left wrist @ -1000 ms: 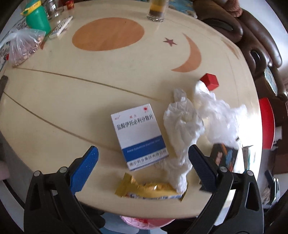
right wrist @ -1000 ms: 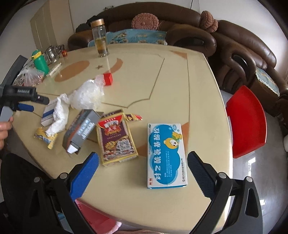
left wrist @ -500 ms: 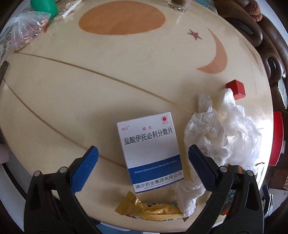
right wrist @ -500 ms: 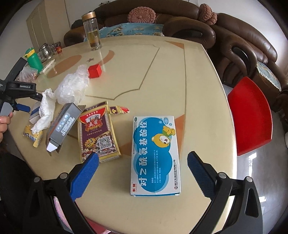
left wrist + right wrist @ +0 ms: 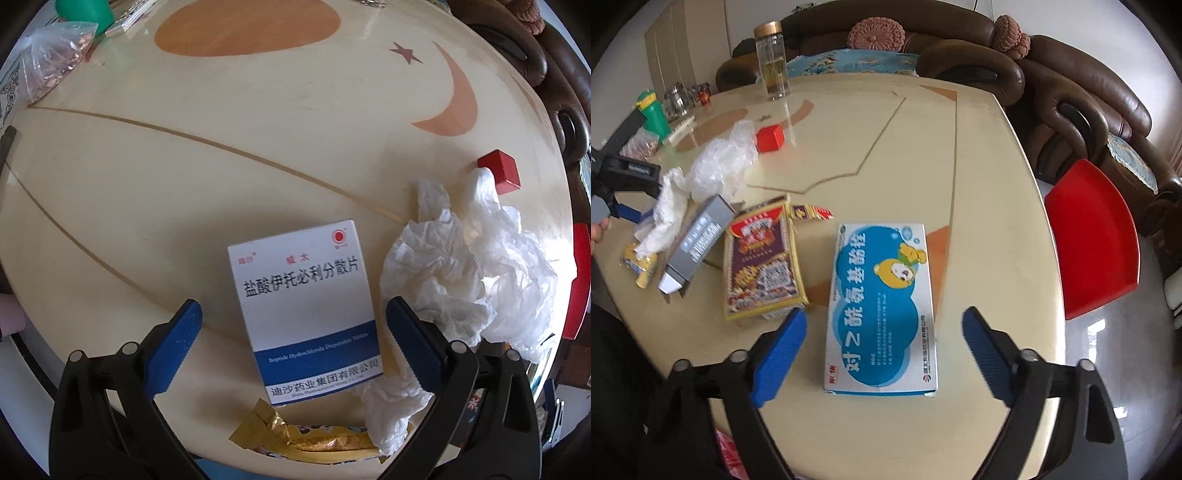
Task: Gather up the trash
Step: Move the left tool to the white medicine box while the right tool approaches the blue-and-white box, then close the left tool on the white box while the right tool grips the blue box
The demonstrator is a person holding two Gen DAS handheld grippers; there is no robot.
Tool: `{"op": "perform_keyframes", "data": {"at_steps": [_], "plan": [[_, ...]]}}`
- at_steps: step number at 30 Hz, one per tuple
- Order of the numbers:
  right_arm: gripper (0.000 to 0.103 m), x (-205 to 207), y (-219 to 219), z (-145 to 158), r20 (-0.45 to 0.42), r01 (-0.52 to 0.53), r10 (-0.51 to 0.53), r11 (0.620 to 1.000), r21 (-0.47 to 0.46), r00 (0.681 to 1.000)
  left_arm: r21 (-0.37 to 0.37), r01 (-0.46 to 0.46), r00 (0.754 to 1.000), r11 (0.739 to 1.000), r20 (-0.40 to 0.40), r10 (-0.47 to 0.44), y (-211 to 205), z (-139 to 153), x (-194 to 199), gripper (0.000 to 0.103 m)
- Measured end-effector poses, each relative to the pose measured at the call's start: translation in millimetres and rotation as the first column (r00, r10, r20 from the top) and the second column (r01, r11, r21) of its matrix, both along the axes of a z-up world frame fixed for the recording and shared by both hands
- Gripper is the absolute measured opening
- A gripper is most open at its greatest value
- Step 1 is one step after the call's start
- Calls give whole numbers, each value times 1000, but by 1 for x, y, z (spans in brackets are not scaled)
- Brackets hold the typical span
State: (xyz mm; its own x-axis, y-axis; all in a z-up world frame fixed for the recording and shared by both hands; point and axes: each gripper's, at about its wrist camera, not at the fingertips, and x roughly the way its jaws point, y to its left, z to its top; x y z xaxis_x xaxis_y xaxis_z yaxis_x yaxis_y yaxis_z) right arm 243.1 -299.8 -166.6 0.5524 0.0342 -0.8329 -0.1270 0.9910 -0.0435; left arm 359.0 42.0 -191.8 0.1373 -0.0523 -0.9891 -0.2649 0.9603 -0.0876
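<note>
table [image 5: 979, 192]: cream top with brown sun, star and moon inlays
glass bottle [image 5: 771, 61]: upright at the far edge, amber liquid inside
green bottle [image 5: 653, 114]: far left, beside small metal cups
bag of reddish bits [image 5: 55, 59]: clear plastic, far left
sofa [image 5: 1089, 96]: brown leather, behind the table
red chair [image 5: 1097, 236]: right of the table

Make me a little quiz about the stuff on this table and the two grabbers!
1. True or false: the left gripper is shut on the white and blue medicine box.
2. Which box lies between the open fingers of the right gripper: A) the red cube, B) the blue bear box, C) the grey carton?
3. Fill in: the crumpled tissue lies beside the medicine box, partly over the ____ wrapper.

Key: 1 false, 2 B, 3 gold.
</note>
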Motion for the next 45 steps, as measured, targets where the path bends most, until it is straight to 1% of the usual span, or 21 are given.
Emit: {"op": "perform_keyframes", "data": {"at_steps": [5, 6, 7, 11, 13, 15, 20, 21, 22, 24, 26, 28, 29, 31, 32, 34, 35, 37, 39, 42, 45], "plan": [[80, -2, 4, -11, 5, 7, -6, 998, -57, 1000, 1, -10, 1000, 1000, 3, 10, 9, -6, 5, 98], [80, -2, 5, -12, 9, 13, -12, 997, -72, 1000, 6, -9, 1000, 1000, 2, 9, 9, -12, -4, 98], [79, -2, 5, -13, 17, 15, -14, 997, -73, 1000, 3, -12, 1000, 1000, 6, 12, 10, -13, -4, 98], [79, 0, 1, -14, 20, 34, -33, 998, -52, 999, 24, -4, 1000, 1000, 4, 4, 11, -17, -5, 98], [79, 2, -3, -15, 6, 47, -47, 999, -16, 999, 46, 8, 1000, 999, -1, -8, 6, -19, -5, 98], [79, 4, -11, -17, -13, 67, -66, 997, 41, 998, 67, 26, 1000, 997, -8, -26, 2, -21, -4, 98], [78, 1, -5, -16, 3, 88, -88, 996, 14, 996, 93, 30, 999, 995, 10, -31, -6, -23, -5, 98], [73, 2, -6, -16, -1, 86, -86, 996, 23, 996, 93, 32, 999, 995, 12, -33, -7, -24, -5, 98], [72, 2, -6, -16, -6, 84, -84, 996, 39, 996, 93, 32, 999, 995, 12, -33, -8, -25, -4, 98], [60, 2, -2, -14, -3, 80, -80, 996, 32, 997, 93, 33, 999, 995, 10, -34, -8, -26, -6, 98], [60, 2, 3, -13, 0, 94, -94, 995, 13, 996, 92, 35, 999, 995, 7, -35, -9, -27, -6, 98], [60, 3, 5, -14, -1, 100, -100, 995, 16, 995, 93, 33, 999, 995, 11, -34, -9, -29, -5, 95], [60, 4, 4, -14, -5, 107, -107, 994, 24, 994, 94, 34, 999, 995, 15, -35, -6, -24, -6, 93], [60, 4, 4, -14, -4, 117, -117, 993, 27, 993, 95, 35, 999, 995, 23, -38, -5, -21, -7, 84], [60, 4, 5, -14, -1, 120, -120, 993, 22, 993, 96, 34, 999, 995, 23, -36, -8, -18, -8, 82], [60, 3, 8, -14, 7, 124, -124, 992, 4, 992, 99, 23, 999, 995, 26, -25, -14, -12, -9, 70], [60, 3, 10, -13, 17, 129, -129, 992, -10, 991, 99, 13, 999, 995, 31, -16, -13, -11, -10, 66], [60, 2, 13, -11, 28, 127, -126, 992, -18, 992, 70, 16, 999, 997, 37, -18, -12, -10, -9, 66], [60, 2, 15, -7, 41, 134, -134, 991, -17, 990, 61, 28, 999, 998, 42, -31, -10, -11, -9, 66], [60, 2, 13, -2, 52, 151, -150, 989, -2, 987, 74, 36, 997, 997, 64, -41, -9, -12, -7, 66], [60, 2, 13, 6, 74, 170, -169, 985, -4, 983, 95, 41, 994, 995, 101, -51, -5, -5, -11, 66]]}}
